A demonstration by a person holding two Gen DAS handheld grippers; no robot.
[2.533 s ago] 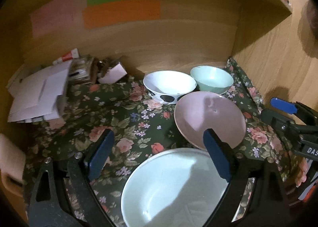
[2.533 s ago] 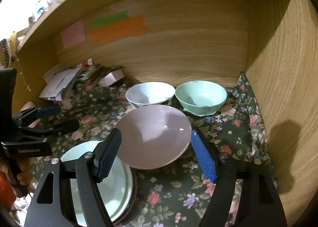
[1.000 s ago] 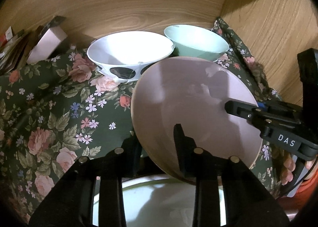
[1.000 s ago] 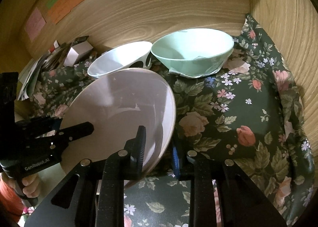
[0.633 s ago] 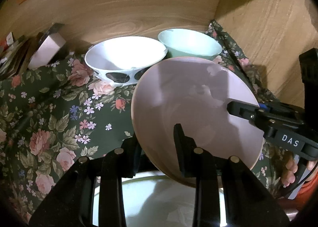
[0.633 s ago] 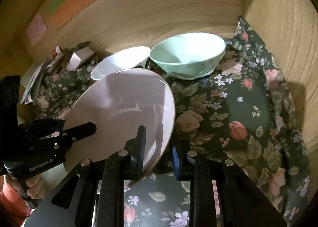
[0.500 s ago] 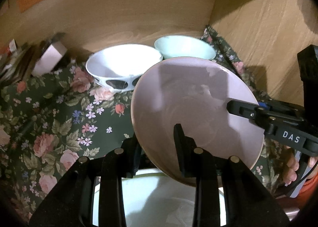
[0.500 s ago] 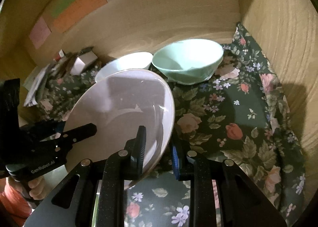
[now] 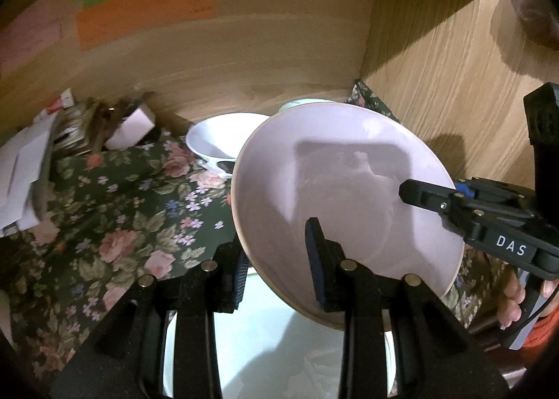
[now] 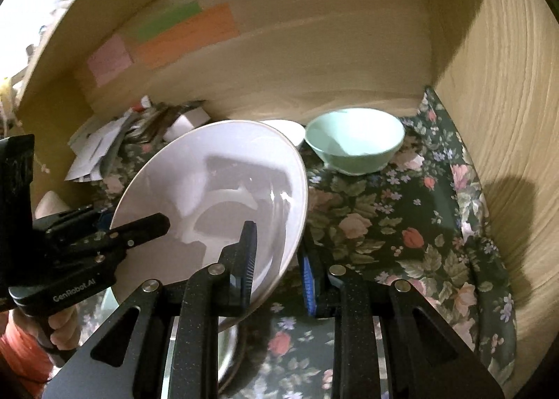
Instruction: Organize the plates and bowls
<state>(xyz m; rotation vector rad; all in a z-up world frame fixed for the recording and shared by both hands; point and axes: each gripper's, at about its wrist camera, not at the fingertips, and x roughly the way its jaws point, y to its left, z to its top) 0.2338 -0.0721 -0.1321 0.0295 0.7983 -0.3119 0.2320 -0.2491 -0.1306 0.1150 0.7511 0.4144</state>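
Observation:
Both grippers are shut on the rim of a pale pink plate (image 9: 342,189), held tilted above the floral cloth; the plate also shows in the right wrist view (image 10: 223,196). My left gripper (image 9: 279,269) clamps its near left edge. My right gripper (image 10: 279,259) clamps its right edge. A light green plate (image 9: 279,357) lies below, partly hidden. A white bowl with dark spots (image 9: 220,140) and a mint bowl (image 10: 354,145) stand at the back.
The shelf has a wooden back wall (image 10: 314,60) and a right side wall (image 10: 506,119). Papers and small boxes (image 9: 52,147) are piled at the back left. Coloured notes (image 9: 146,4) are stuck on the back wall.
Both grippers closed on the pink plate and lifted it off the cloth; it has risen and come toward the front, tilted, over the green plate.

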